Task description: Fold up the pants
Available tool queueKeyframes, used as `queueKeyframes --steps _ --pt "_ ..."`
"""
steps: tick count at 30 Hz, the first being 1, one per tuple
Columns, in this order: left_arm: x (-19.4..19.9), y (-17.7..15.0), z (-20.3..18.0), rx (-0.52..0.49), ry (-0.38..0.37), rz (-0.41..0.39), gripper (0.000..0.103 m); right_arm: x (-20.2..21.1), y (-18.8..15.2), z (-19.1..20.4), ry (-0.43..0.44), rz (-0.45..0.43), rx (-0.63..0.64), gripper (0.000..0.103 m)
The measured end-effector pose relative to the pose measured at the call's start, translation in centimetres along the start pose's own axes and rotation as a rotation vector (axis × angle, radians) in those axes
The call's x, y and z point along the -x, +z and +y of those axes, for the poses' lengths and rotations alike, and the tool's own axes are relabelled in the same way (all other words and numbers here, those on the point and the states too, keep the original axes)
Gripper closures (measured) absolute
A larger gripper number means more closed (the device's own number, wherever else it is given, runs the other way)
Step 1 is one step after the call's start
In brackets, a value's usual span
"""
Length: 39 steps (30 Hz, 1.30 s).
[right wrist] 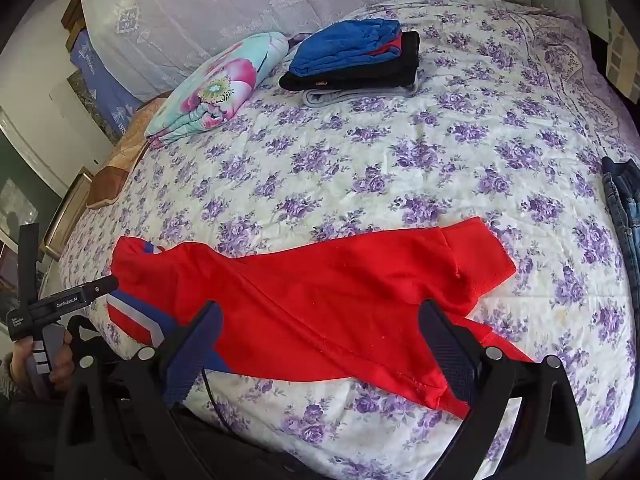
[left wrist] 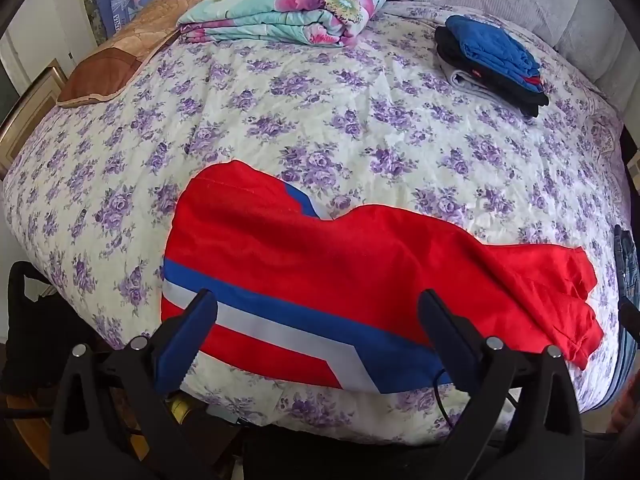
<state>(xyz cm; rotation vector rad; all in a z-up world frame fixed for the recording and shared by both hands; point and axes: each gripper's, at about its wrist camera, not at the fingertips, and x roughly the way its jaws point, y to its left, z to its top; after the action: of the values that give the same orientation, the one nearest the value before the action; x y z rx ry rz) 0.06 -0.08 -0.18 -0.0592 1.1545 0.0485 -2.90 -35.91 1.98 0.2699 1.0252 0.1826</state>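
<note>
Both the left gripper (left wrist: 316,332) and right gripper (right wrist: 320,336) hang spread apart, empty, over the red fabric pants with blue-and-white stripes (left wrist: 320,272), whose long axis runs from 9 to 3 o'clock.

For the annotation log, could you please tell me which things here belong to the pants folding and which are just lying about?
Job:
red pants
left hand-held gripper
right hand-held gripper

Lying about:
floral blanket
folded clothes stack
brown pillow
jeans
</note>
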Motion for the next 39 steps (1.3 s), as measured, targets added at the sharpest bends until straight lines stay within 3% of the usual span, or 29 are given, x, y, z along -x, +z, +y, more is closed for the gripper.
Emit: queueKeyframes --steps 9,10,39 --pt "-0.3 0.5 -0.4 -0.020 0.030 0.028 0.005 -0.3 0.0 0.3 -0.006 0.003 0.001 0.005" --pt "-0.6 0.9 -0.1 -0.035 0.022 -0.009 0.005 -0.4 0.0 0.3 -0.006 0.003 0.000 0.005" --pt "-0.6 1.4 -0.9 -0.043 0.030 -0.016 0.005 0.0 0.6 0.4 -0.018 -0.024 0.023 0.005"
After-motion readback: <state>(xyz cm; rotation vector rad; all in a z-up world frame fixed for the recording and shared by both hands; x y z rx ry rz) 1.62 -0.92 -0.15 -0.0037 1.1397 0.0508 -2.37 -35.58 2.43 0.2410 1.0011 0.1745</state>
